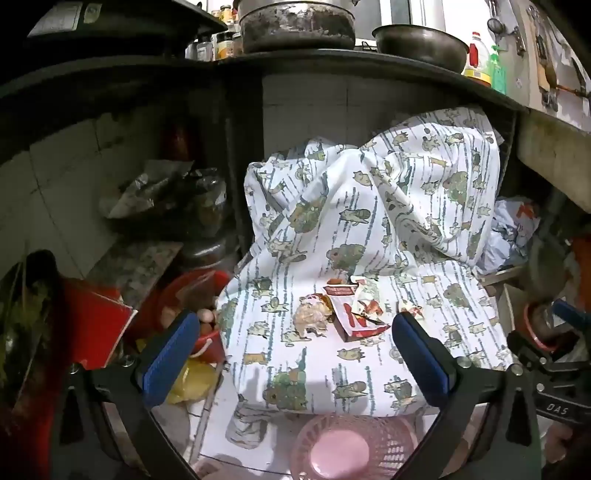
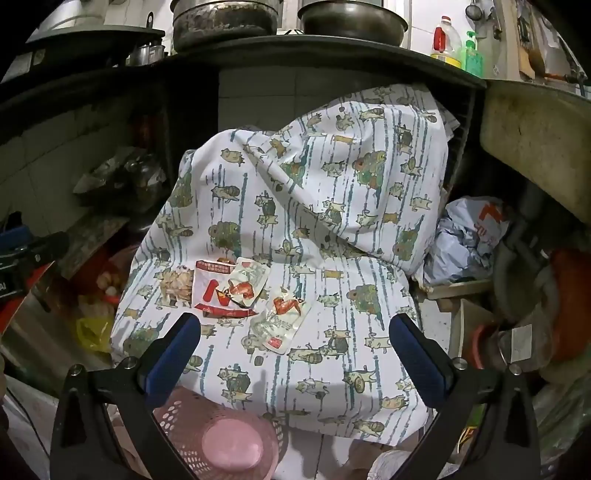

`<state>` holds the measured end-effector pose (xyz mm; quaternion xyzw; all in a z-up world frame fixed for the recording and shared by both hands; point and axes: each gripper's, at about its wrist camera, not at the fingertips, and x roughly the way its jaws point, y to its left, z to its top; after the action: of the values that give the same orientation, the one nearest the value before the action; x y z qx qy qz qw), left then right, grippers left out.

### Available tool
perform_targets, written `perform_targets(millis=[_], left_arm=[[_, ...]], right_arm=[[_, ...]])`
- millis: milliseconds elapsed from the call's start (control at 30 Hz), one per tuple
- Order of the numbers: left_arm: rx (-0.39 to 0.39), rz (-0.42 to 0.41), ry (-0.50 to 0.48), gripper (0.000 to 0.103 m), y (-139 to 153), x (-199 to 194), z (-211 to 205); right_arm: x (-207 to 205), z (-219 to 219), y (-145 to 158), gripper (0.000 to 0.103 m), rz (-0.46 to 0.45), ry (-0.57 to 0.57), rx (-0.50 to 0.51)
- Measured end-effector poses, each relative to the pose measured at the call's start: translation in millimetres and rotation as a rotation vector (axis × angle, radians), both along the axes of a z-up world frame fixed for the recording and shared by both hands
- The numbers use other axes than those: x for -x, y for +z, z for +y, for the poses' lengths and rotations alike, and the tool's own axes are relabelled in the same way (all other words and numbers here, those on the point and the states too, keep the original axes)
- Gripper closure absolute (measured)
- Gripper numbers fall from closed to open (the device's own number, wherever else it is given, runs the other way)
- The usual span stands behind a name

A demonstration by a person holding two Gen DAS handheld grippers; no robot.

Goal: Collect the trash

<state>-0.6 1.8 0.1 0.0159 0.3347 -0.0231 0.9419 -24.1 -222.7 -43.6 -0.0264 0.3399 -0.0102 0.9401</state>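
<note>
Wrappers (image 2: 240,291) just beyond open right claw (image 2: 295,350)

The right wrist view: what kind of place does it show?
Most likely a cramped home kitchen: blackened metal pots stand on a dark shelf, beside a clear cooking oil bottle with red cap and a green dish soap bottle.
</note>
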Motion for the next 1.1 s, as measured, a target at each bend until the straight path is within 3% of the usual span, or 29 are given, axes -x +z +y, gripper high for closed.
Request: perform_targets(millis=[1100], left_arm=[[-0.028,-0.084,0.069,0.000,10,6,23]], right_arm=[[1,-6,8,0.000,-0.027,-0.025,-0.085]])
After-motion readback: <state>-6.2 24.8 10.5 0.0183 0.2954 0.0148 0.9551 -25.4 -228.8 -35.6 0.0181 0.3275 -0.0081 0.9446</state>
